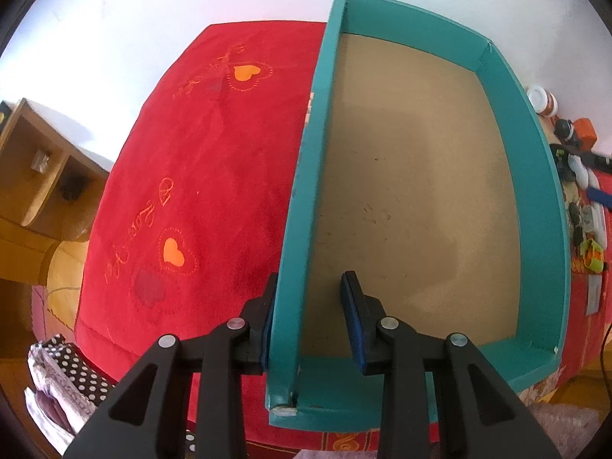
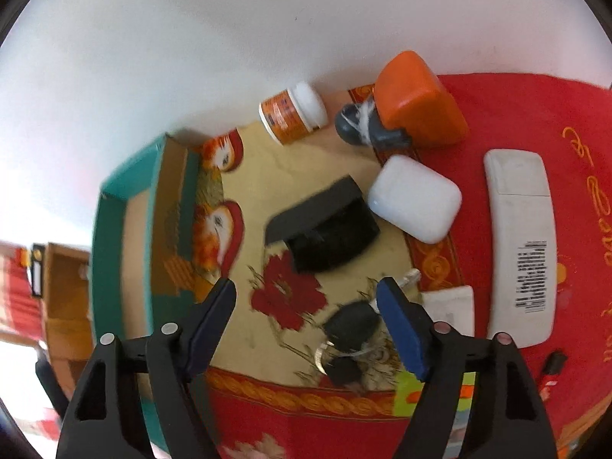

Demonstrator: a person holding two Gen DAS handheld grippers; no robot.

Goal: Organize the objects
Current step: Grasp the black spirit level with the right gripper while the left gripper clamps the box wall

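The teal tray point(image 1: 535, 191) lies flat on the table, its far end close to the table's far edge by the white wall point(image 1: 153, 7). Its tan floor is bare. To the tray's left the table is covered by a red cloth point(image 1: 199, 176) stitched with orange hearts.

The left hand-held gripper point(image 1: 310, 277) points steeply down and straddles the tray's left wall near its near corner. The outer pad lies against the outside of the wall, while the inner pad stands off from it with a strip of tan floor showing between – so the jaws are narrowed around the wall but not pinching it.

The right hand-held gripper point(image 2: 306, 285) hangs with its jaws spread and nothing between the pads, over the flowered tablecloth point(image 2: 290, 298) just right of the tray. Below and near its right finger lies a black key fob point(image 2: 352, 325) on a ring. Further toward the far edge sit a black box point(image 2: 325, 229), a white rounded case point(image 2: 415, 202) and a long white device point(image 2: 520, 248) with a printed label. Along the far edge – against the wall – lie a jar with a white lid point(image 2: 294, 114) on its side, a dark grey object point(image 2: 355, 122) and an orange case point(image 2: 419, 99).
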